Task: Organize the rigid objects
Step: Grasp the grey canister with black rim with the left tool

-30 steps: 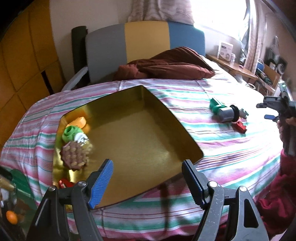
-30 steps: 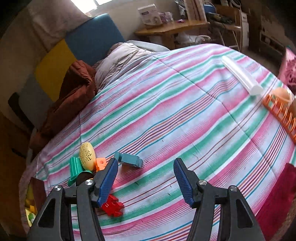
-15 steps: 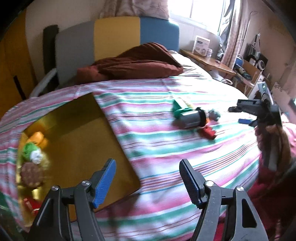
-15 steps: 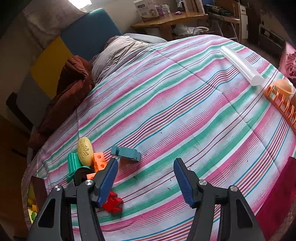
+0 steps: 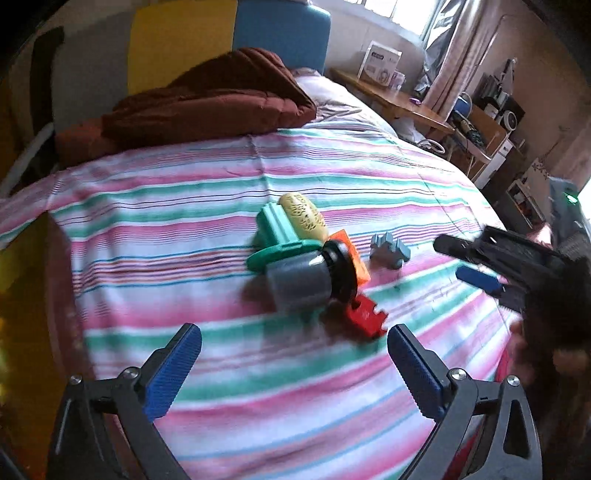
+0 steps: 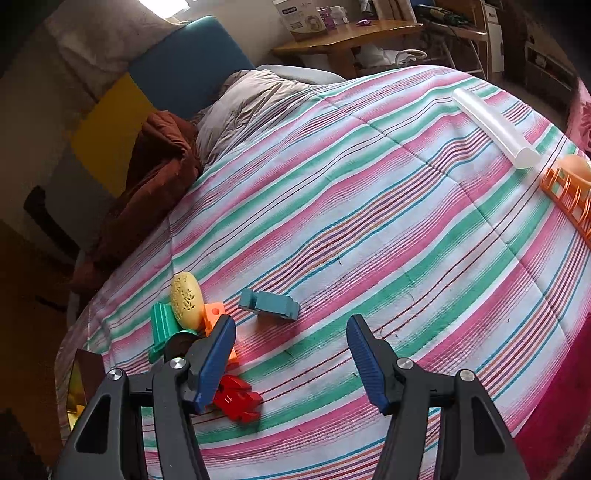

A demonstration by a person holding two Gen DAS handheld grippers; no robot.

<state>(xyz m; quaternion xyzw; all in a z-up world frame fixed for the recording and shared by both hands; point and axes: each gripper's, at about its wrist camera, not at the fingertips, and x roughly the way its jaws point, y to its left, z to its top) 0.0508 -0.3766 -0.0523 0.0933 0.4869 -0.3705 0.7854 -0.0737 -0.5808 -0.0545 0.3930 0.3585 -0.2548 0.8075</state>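
Note:
A cluster of toys lies on the striped bedspread: a yellow patterned egg (image 5: 303, 216), a green piece (image 5: 275, 236), a grey cylinder (image 5: 299, 282), an orange block (image 5: 351, 254), a red puzzle piece (image 5: 364, 317) and a blue-grey block (image 5: 389, 251). My left gripper (image 5: 293, 334) hovers just short of the cluster, its jaws opening wide with nothing between them. My right gripper (image 6: 291, 325) stands open and empty beside the blue-grey block (image 6: 269, 304) and the red piece (image 6: 236, 400); it also shows from the left wrist as the right gripper (image 5: 448, 260).
The gold tray (image 5: 18, 258) is at the far left edge. A brown blanket (image 5: 207, 103) lies at the head of the bed. A white tube (image 6: 495, 127) and an orange rack (image 6: 569, 195) sit at the right. A wooden desk (image 6: 351, 33) stands beyond.
My left gripper has swung right, from over the gold tray to the toy cluster, and its jaws have widened. The right gripper has stayed put.

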